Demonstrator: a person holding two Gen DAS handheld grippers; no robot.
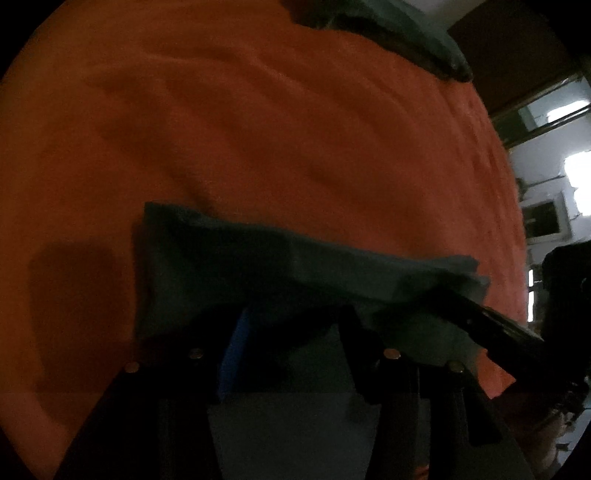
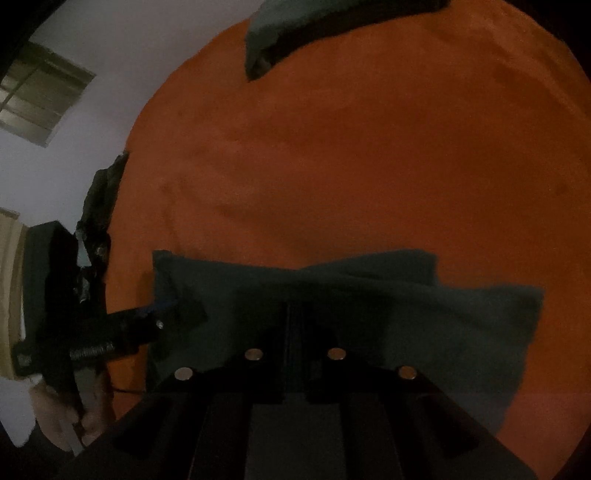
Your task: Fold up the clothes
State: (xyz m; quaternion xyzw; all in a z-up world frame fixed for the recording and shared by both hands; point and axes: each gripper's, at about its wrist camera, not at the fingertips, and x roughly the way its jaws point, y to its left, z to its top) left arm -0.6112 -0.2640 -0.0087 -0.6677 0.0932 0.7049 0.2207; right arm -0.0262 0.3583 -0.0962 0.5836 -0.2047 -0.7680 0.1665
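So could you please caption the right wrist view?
Right gripper shut on dark green garment over orange bedspread.

Orange bedspread (image 2: 369, 166) lies open up to the far cloth pile (image 2: 295, 26).

An orange bedsheet (image 1: 295, 140) covers the bed, rumpled in shallow creases. A pale wall (image 2: 122, 48) stands behind, bearing a barred window (image 2: 37, 99).
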